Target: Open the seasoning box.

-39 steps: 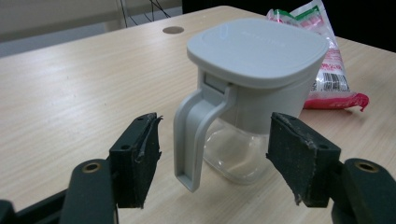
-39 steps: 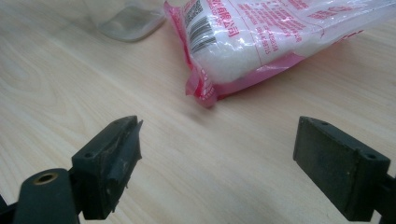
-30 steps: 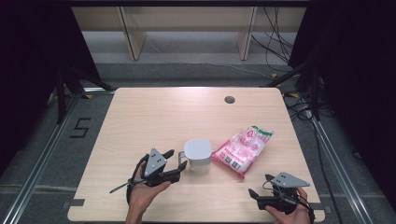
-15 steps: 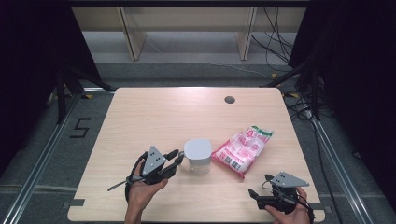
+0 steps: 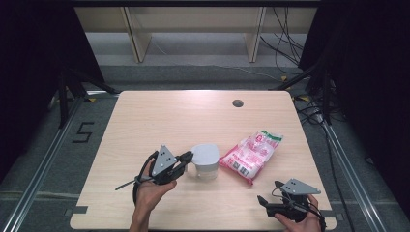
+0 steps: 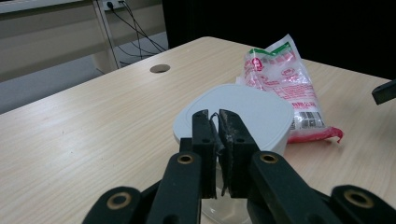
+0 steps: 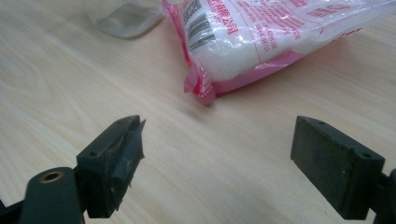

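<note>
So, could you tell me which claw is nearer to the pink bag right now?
Left, marginally. The left claw sits at the white container beside the pink bag; the right claw waits open, nearer the table's front edge.

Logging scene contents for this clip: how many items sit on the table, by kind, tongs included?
White lidded container: 1
Pink-and-white bag: 1
Handheld tongs: 2, left tongs, right tongs
Total: 4
</note>
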The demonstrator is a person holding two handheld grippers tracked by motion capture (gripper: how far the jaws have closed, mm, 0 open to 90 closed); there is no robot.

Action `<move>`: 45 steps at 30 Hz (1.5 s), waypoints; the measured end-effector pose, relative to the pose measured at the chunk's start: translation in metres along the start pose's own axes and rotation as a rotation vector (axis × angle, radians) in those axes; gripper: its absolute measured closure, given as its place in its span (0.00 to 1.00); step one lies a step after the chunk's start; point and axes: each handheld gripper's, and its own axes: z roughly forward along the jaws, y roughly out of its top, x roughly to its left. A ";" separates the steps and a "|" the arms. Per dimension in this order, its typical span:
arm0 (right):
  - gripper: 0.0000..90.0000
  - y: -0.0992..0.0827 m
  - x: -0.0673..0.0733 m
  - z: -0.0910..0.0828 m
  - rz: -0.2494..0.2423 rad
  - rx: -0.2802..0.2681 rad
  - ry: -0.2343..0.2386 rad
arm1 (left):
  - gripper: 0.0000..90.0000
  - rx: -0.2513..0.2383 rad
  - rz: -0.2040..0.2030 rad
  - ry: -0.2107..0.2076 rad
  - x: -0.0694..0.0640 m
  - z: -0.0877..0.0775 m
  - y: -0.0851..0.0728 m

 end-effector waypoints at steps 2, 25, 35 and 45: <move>0.20 0.000 0.000 0.001 -0.007 -0.006 0.003 | 0.94 0.002 -0.010 0.000 0.002 0.004 0.000; 0.44 0.018 0.013 0.009 -0.067 -0.082 0.047 | 0.94 0.028 0.097 0.014 0.016 0.009 -0.002; 0.71 0.050 0.020 0.029 -0.157 -0.142 0.069 | 0.95 0.018 -0.044 0.003 0.006 0.011 -0.004; 0.87 0.073 0.026 0.050 -0.192 -0.154 0.101 | 0.95 0.023 -0.069 0.020 0.005 0.011 -0.005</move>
